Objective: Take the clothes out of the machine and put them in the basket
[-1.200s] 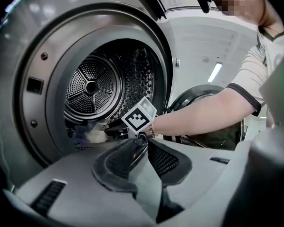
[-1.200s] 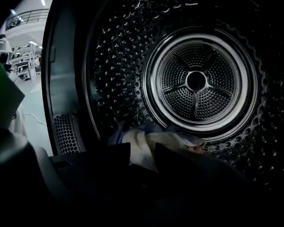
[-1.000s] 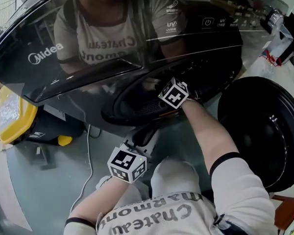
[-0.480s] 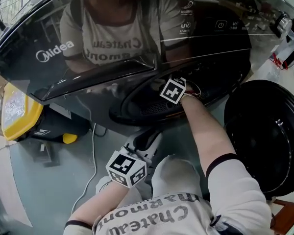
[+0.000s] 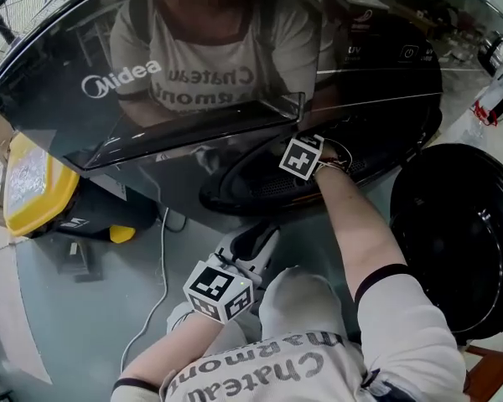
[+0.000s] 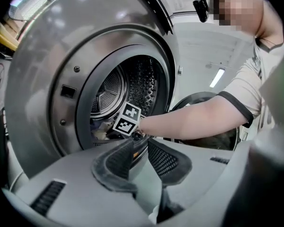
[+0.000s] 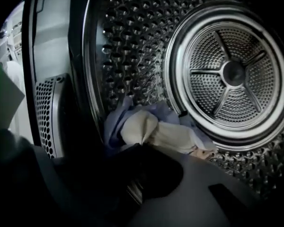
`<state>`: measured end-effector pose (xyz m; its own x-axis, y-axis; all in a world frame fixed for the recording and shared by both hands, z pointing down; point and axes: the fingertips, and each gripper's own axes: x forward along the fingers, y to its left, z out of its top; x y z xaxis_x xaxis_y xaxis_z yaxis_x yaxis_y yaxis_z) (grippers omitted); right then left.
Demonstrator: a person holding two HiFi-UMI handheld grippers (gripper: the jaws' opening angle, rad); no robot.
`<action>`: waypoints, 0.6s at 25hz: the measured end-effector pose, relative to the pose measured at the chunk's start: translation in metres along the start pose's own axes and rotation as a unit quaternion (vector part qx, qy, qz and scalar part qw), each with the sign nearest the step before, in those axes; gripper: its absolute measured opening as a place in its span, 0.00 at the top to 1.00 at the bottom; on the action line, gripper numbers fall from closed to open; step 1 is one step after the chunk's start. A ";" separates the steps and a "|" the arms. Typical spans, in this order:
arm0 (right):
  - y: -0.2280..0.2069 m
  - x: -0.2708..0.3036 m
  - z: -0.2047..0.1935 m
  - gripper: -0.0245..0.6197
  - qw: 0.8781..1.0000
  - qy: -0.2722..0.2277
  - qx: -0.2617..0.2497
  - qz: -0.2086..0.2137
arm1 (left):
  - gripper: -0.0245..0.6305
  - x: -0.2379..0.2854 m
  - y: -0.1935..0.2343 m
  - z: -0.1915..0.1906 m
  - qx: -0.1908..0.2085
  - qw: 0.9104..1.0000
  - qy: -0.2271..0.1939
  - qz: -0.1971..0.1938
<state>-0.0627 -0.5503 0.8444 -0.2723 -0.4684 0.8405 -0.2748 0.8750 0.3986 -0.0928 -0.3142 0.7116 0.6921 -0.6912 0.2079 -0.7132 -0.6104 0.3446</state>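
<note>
The right tongs (image 7: 141,146) reach deep into the machine (image 5: 235,99). Their jaws have just snapped together, and they now sit clenched on a cream fold of the clothes (image 7: 154,129). This small cream and pale blue heap lies at the bottom of the drum (image 7: 232,74), near its left wall. In the head view only the right marker cube (image 5: 302,157) and the forearm show at the drum's mouth. They are in much the same spot as a second ago, with the cube turned a little.

The left tongs (image 6: 141,150) are released, with the padded jaws apart and nothing between them. They hover low outside the opening, on the near side and pointing towards it, and have hardly shifted since the earlier frames.

The round door (image 5: 461,241) stands swung open at the right. A yellow container (image 5: 33,191) sits on the floor at the far left, well apart from both tongs. The camera has drifted slightly, so the machine's front sits a touch further right in frame than before.
</note>
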 end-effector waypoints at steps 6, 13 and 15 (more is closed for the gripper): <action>0.002 -0.022 0.002 0.91 0.994 -0.074 0.081 -0.007 | 0.82 0.003 -0.006 -0.002 -0.002 1.000 -0.007 -0.011; 0.004 -0.090 0.027 0.91 0.941 -0.251 0.228 0.013 | 0.82 0.016 -0.011 0.011 -0.010 0.999 -0.040 -0.015; 0.007 -0.107 0.026 0.91 0.926 -0.277 0.255 0.017 | 0.82 0.021 -0.011 0.016 -0.017 0.998 -0.051 -0.014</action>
<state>-0.0594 -0.4974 0.7474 -0.6808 -0.5564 0.4764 -0.6190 0.7847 0.0319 -0.0723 -0.3282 0.6971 0.6955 -0.7108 0.1050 -0.6884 -0.6174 0.3807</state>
